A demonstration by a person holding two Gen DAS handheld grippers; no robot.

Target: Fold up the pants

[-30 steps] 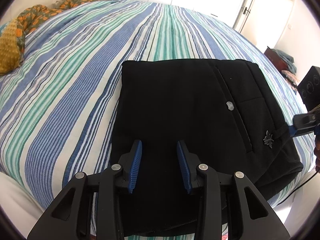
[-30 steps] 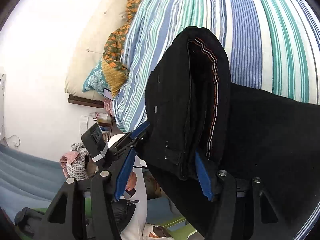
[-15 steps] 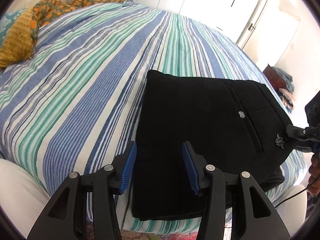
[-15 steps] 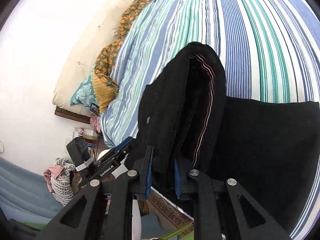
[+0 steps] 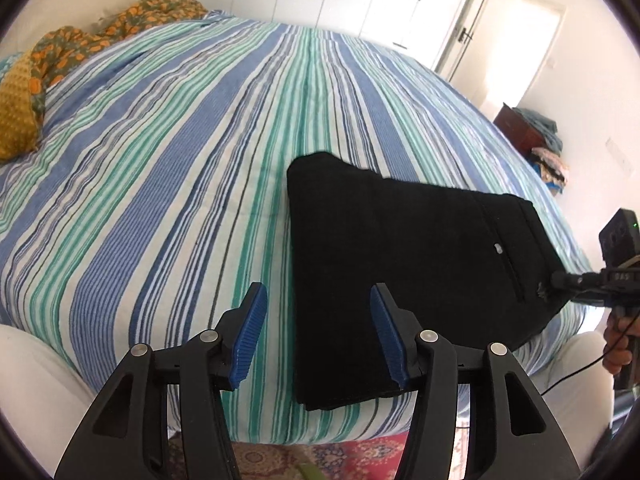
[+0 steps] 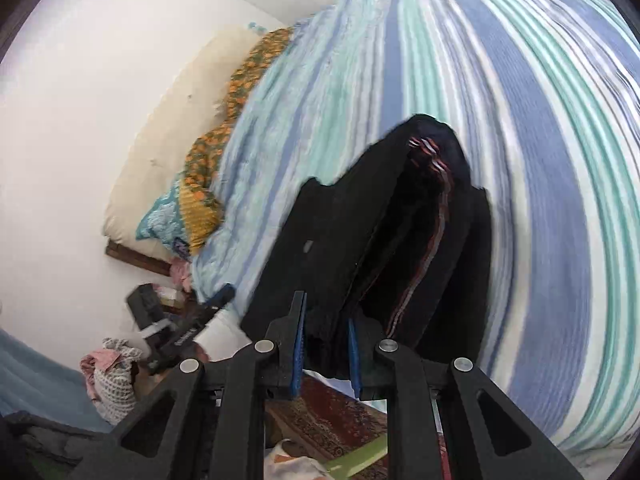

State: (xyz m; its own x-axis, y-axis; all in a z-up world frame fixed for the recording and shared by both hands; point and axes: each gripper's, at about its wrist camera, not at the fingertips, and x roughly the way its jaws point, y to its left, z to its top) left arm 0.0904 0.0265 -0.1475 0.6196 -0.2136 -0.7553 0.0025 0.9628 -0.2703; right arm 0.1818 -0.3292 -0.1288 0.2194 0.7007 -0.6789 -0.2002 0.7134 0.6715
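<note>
Left wrist view: left gripper (image 5: 316, 332) jaws wide, empty; folded black pants (image 5: 400, 264) at 2 o'clock on striped bed (image 5: 180, 160). Right gripper (image 6: 325, 350) pinches the waistband corner. Soft, limp, multilayered: grip thick edges.

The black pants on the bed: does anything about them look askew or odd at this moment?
Yes. The folded black pants lie skewed across the stripes of the bedspread, near its front edge. The right gripper is shut on their waistband end and lifts it, so the layers gape open there. The left gripper is open and holds nothing.
</note>
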